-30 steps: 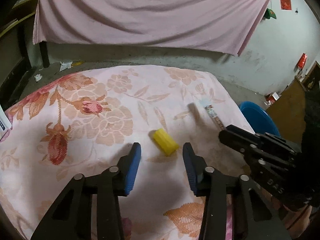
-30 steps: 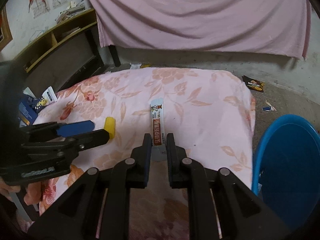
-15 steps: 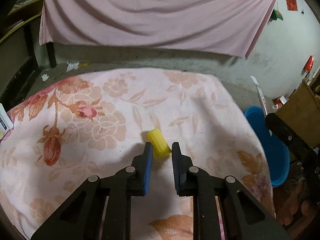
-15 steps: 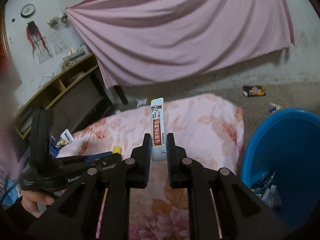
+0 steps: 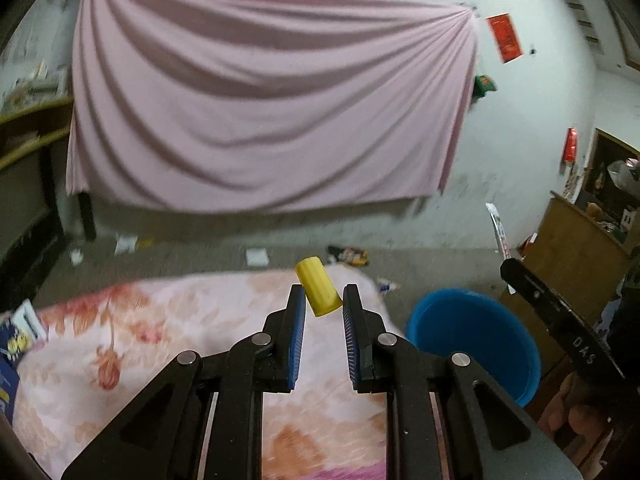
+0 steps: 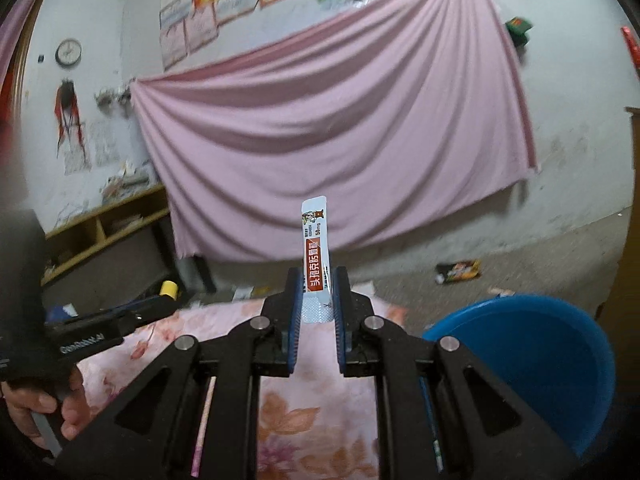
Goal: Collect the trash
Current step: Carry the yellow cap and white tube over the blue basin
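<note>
My left gripper (image 5: pixel 322 300) is shut on a small yellow cylinder (image 5: pixel 318 292) and holds it above the far edge of the floral-clothed table (image 5: pixel 160 320). My right gripper (image 6: pixel 316 280) is shut on a long white sachet with a red label (image 6: pixel 315 256), which stands upright between the blue pads. The blue bin (image 6: pixel 532 364) sits at the lower right of the right wrist view, and in the left wrist view (image 5: pixel 472 336) to the right of the table. The left gripper with the yellow cylinder also shows in the right wrist view (image 6: pixel 168 289) at left.
A pink sheet (image 5: pixel 260 112) hangs on the back wall. Wrappers (image 6: pixel 458 270) and paper scraps (image 5: pixel 256 257) lie on the concrete floor. A wooden shelf (image 6: pixel 104 228) stands at left, a wooden cabinet (image 5: pixel 576 248) at right. Packets (image 5: pixel 24 320) lie on the table's left edge.
Both grippers have lifted off the table with their items. The left closed on the yellow cylinder and raised it; the right raised the sachet and moved toward the blue bin.
</note>
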### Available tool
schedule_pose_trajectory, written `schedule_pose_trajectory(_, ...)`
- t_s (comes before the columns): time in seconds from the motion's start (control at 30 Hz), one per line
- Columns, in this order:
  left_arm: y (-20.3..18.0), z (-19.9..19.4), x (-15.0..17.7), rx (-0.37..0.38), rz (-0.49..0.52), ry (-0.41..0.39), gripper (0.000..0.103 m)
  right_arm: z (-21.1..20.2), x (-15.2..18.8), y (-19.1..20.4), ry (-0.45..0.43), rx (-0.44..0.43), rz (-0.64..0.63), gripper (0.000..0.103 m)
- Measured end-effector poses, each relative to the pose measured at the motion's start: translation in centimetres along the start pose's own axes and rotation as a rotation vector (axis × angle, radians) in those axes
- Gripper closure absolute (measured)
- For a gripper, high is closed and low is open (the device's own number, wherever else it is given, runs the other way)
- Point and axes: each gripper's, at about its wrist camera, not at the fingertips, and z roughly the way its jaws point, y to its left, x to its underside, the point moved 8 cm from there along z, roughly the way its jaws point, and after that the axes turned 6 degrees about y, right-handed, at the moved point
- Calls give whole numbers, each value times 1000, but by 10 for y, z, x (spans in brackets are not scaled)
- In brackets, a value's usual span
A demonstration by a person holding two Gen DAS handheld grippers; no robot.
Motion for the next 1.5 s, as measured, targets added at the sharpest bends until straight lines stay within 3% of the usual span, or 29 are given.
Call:
schedule_pose_trajectory(0.2,-45,-11,-18,44,73,-66,88,-23,-10,-26,-67,47,34,61)
schedule_pose_trajectory(0.7,-145,14,-19,155,185,-72,88,-68,-10,-91,-104,168,98,61)
schedule_pose_trajectory(1.03,-196,38,-4,198,240,-5,88,-78,5,-128,-44,236,173,61)
schedule_pose_trajectory(1.5,-209,59,7,223,204,83,88,-77,22,-152,25,253,271,60)
